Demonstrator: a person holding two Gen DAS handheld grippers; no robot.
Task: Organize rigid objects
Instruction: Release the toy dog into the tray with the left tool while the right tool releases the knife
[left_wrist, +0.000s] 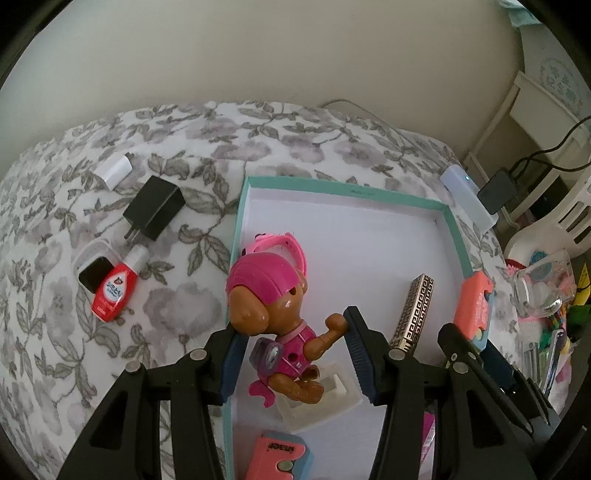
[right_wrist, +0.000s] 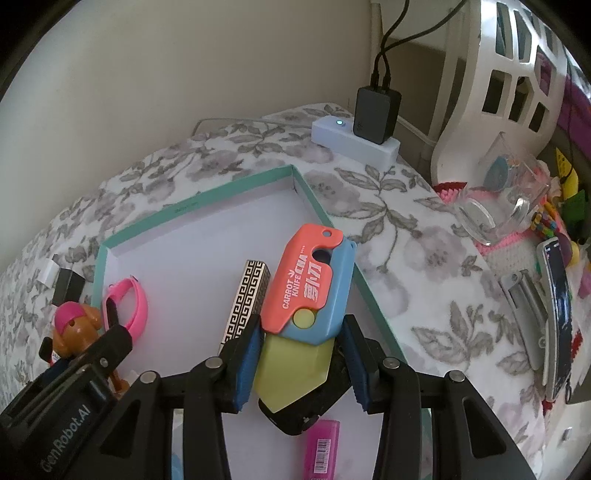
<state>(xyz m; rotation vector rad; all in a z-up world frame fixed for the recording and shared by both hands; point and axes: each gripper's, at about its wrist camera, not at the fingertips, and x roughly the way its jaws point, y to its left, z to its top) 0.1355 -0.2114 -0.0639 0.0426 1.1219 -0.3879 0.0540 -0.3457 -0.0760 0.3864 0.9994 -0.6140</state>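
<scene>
A teal-rimmed white box (left_wrist: 343, 192) lies on the flowered cloth. My left gripper (left_wrist: 291, 354) holds a brown puppy toy with a pink cap (left_wrist: 266, 295) between its blue pads, over the box's left side. My right gripper (right_wrist: 301, 363) is shut on an orange and blue carrot knife toy (right_wrist: 310, 284) with a yellow blade, at the box's right wall; it also shows in the left wrist view (left_wrist: 474, 306). In the box lie a pink watch band (right_wrist: 127, 306), a patterned gold tube (left_wrist: 413, 310), a white block (left_wrist: 332, 398) and a pink eraser (right_wrist: 325, 446).
Left of the box lie a black charger (left_wrist: 155, 212), a white adapter (left_wrist: 114, 171), a red bottle (left_wrist: 116, 290) and a small case (left_wrist: 92, 267). A power strip (right_wrist: 354, 142) sits at the back right. A glass jar (right_wrist: 506, 199) and clutter lie right.
</scene>
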